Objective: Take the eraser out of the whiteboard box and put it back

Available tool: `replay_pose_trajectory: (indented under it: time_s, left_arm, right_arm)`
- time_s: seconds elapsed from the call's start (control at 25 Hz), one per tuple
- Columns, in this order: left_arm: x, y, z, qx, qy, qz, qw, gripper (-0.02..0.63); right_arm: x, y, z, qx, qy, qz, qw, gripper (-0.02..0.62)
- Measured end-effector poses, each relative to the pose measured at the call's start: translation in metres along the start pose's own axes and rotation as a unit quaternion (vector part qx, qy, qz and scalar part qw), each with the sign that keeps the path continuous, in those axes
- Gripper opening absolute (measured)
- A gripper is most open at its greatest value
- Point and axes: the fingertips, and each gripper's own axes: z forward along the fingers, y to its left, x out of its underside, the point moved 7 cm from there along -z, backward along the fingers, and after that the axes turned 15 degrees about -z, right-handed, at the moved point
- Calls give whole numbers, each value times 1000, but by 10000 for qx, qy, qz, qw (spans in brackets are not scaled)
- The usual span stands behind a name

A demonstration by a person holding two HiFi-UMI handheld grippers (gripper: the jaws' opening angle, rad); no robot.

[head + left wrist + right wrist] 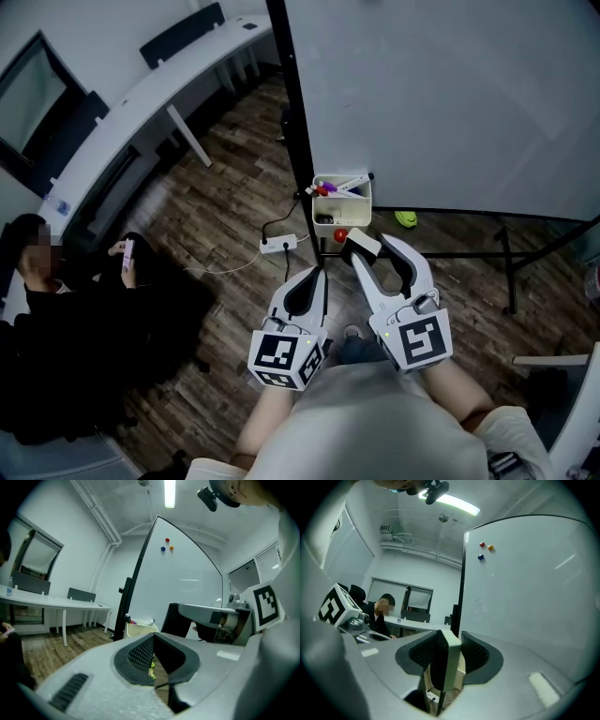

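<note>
The whiteboard box (361, 202) is a small white tray hung at the lower left corner of the whiteboard (450, 94), with markers inside. My right gripper (368, 247) is shut on the eraser (362, 245), a white block with a dark felt side, held just in front of the box. In the right gripper view the eraser (451, 660) stands on edge between the pads, and the right gripper (449, 656) points level beside the board. My left gripper (317, 275) hangs to the left with its jaws together and nothing in them. From the left gripper (154, 641) the box (139, 629) shows ahead.
A seated person (56, 309) is at the left by a long white desk (141, 94). A power strip (279, 244) with its cable lies on the wood floor. The whiteboard's black stand legs (506, 258) run to the right, with a green thing (405, 218) under the board.
</note>
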Motion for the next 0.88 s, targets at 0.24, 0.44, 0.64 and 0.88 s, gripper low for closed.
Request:
replay_pose_trajectory:
  time_s: [0.24, 0.44, 0.64, 0.88]
  left_arm:
    - [-4, 7, 10, -128, -65, -46, 9999, 0]
    - [-8, 11, 18, -223, -101, -45, 9997, 0]
    - [-11, 16, 27, -294, -118, -56, 9995, 0]
    - [-15, 19, 41, -341, -122, -46, 9993, 0]
  right_arm:
    - [4, -7, 14, -168, 44, 30, 9998, 170]
    - [4, -16, 26, -192, -67, 1, 9998, 170]
    - [8, -23, 37, -280, -82, -24, 9996, 170]
    - [15, -33, 49, -393, 70, -21, 9992, 170]
